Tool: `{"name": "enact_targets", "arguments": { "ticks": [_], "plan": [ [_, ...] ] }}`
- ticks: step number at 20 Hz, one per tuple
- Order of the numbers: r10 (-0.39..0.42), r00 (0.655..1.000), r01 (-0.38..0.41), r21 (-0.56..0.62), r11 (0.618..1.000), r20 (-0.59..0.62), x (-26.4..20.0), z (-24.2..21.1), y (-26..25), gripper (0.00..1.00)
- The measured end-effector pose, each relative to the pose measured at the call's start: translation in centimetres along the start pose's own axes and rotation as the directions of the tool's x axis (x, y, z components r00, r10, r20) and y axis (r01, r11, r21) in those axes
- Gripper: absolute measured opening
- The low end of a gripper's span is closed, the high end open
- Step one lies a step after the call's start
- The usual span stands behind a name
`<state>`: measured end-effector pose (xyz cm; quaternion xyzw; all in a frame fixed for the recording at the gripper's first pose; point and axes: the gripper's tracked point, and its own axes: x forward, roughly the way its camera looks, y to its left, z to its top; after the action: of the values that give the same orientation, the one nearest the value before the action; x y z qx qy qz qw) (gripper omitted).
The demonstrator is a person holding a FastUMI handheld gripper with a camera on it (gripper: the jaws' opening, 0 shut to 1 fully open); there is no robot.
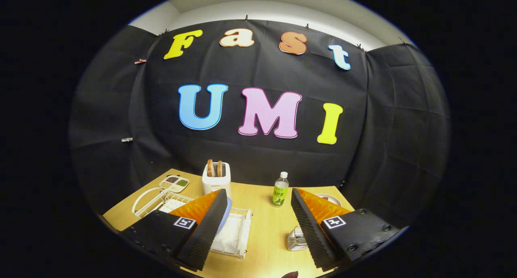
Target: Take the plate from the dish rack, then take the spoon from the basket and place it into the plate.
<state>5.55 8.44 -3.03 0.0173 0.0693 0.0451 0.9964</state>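
The tongs (258, 229) hang above the near edge of the bench (266, 229) with their two black ribbed fingers (210, 225) spread wide apart and nothing held between them; bare wood lies in the gap.

Just inside the right finger, near the bench's near edge, stands a small wire basket (297, 239), partly hidden by that finger; whether the spoon is in it cannot be told.

Behind the left finger, toward the near left corner, sits the white wire dish rack (236, 233) with a white tray under it. A pale blue rounded edge, which looks like the plate (227, 213), stands upright in the rack, just showing past the tip of the left finger; most of it is covered. The rack's curved white frame reaches out toward the left edge of the bench.

Beyond the fingers, roughly in the middle of the bench, a clear bottle (280, 190) with a green label and white cap stands upright. To its right, near the right edge, part of a small white dish (328, 198) shows behind the right finger.

At the far edge stands a white toaster (216, 180) with two slices of bread sticking up, and left of it, near the far left corner, lies a divided tray (174, 183) holding dark and green contents.
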Motion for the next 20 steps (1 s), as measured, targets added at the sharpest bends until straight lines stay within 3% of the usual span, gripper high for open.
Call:
{"name": "enact_targets", "arguments": {
  "ticks": [6,13,15,17,18,20],
  "plan": [
    [0.083,0.975,-0.069,0.075,0.995,-0.206,4.2,-4.9,5.0,0.98],
    [0.070,0.868,-0.007,0.130,0.991,-0.492,10.5,-14.4,8.5,0.97],
    [0.067,0.831,0.026,0.158,0.987,-0.552,11.6,-17.0,9.1,0.89],
    [0.065,0.798,0.054,0.179,0.982,-0.599,12.0,-18.9,9.8,0.72],
    [0.049,0.793,0.071,0.171,0.983,-0.607,12.3,-19.5,9.7,0.56],
    [0.010,0.796,0.095,0.141,0.985,-0.606,12.4,-19.6,9.3,0.40]
  ]
}}
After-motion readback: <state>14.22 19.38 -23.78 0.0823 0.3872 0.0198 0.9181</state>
